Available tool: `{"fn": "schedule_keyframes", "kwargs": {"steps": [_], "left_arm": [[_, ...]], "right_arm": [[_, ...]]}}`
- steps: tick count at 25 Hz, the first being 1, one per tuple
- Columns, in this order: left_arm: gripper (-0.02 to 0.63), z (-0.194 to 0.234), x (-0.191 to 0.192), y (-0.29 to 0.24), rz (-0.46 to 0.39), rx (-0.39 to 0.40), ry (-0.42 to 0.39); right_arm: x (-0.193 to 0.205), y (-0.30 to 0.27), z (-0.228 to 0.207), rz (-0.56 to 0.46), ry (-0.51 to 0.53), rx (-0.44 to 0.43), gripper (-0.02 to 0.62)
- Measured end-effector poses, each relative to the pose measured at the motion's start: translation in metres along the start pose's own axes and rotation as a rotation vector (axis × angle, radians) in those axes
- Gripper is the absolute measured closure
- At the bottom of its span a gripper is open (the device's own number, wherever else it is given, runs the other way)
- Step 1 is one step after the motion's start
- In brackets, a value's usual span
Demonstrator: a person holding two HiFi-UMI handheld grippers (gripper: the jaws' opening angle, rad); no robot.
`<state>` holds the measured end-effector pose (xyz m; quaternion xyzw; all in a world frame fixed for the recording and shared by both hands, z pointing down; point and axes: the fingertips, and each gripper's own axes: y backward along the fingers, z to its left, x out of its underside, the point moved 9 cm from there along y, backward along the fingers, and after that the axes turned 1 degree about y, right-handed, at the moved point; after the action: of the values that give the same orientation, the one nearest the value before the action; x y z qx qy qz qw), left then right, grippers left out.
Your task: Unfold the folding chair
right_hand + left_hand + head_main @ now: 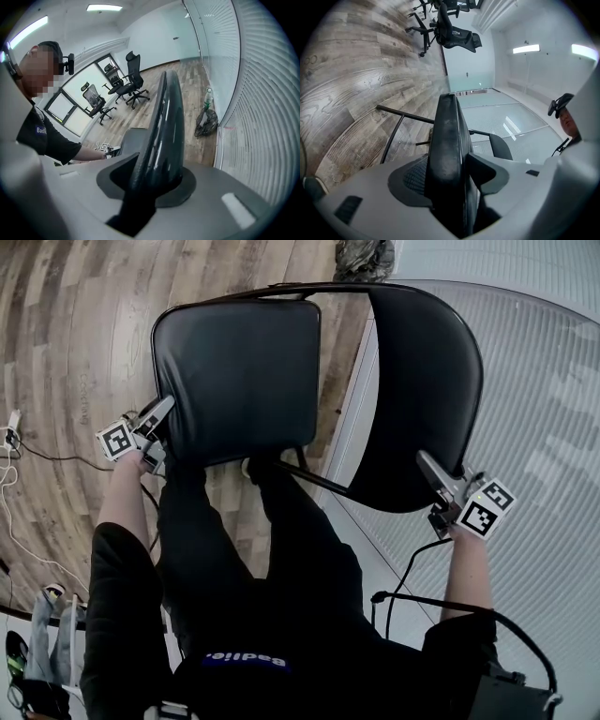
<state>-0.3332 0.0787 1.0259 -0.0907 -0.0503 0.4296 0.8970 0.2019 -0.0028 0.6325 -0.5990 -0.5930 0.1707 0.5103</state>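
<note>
The folding chair was found over the wood floor, partly opened. The left tool was clamped on the seat edge, the right tool on the backrest edge. The frame was judged stiff and the padding slippery, so holds at the rims were favoured.

black chair, grey wood-grain floor

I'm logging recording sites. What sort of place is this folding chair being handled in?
Probably an office: wheeled office chairs stand on a wood-look floor, with long ceiling light panels overhead.
</note>
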Motion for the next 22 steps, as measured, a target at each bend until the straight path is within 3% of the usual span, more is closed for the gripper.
{"fn": "schedule_keyframes", "kwargs": {"steps": [6, 12, 19, 22], "left_arm": [[0.362, -0.005, -0.009, 0.010, 0.027, -0.092, -0.027], [0.356, -0.024, -0.013, 0.022, 0.063, -0.233, -0.111], [0.357, -0.071, -0.022, 0.056, -0.001, -0.353, -0.155], [0.357, -0.109, -0.029, 0.060, -0.012, -0.353, -0.152]], "right_arm": [[-0.004, -0.002, 0.004, -0.005, 0.012, 0.026, 0.489], [-0.004, 0.007, 0.006, 0.006, 0.097, 0.094, 0.379], [-0.024, 0.039, 0.014, -0.060, 0.152, 0.170, 0.360], [-0.048, 0.057, 0.021, -0.119, 0.133, 0.216, 0.362]]}}
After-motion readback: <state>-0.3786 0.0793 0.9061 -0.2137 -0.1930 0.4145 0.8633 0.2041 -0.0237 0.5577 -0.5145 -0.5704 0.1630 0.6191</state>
